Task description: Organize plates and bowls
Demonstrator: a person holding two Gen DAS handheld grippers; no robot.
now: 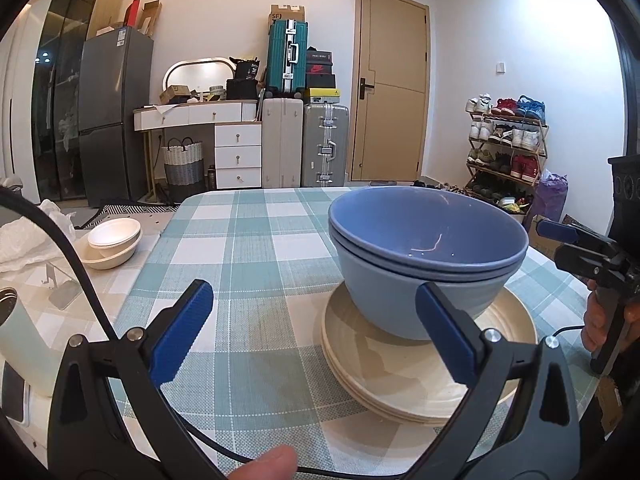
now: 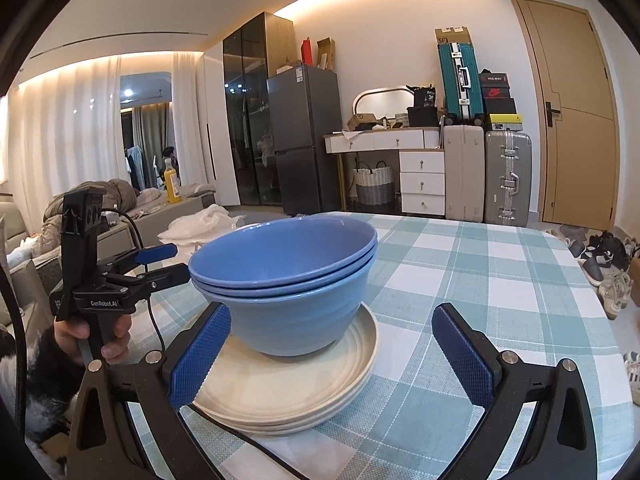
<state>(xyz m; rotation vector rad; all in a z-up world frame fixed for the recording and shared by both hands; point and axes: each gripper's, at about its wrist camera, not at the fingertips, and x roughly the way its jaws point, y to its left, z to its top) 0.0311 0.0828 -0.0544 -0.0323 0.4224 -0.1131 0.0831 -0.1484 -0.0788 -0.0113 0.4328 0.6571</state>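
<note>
A stack of blue bowls [image 1: 424, 256] [image 2: 288, 280] sits nested on a stack of cream plates [image 1: 404, 372] [image 2: 296, 388] on the checked tablecloth. My left gripper [image 1: 316, 332] is open and empty, low over the table just left of the stack; its right finger stands in front of the bowls. It also shows in the right wrist view [image 2: 160, 262], open, left of the bowls. My right gripper [image 2: 332, 356] is open and empty, with its left finger in front of the plates and bowls. It shows at the right edge of the left wrist view [image 1: 560, 244].
Two white bowls [image 1: 110, 242] sit on a side surface to the left, with a pale cup [image 1: 20, 332] and white plastic bags [image 1: 28, 232]. The checked table [image 1: 248, 240] stretches behind the stack. Suitcases, a fridge, a dresser and a shoe rack stand beyond.
</note>
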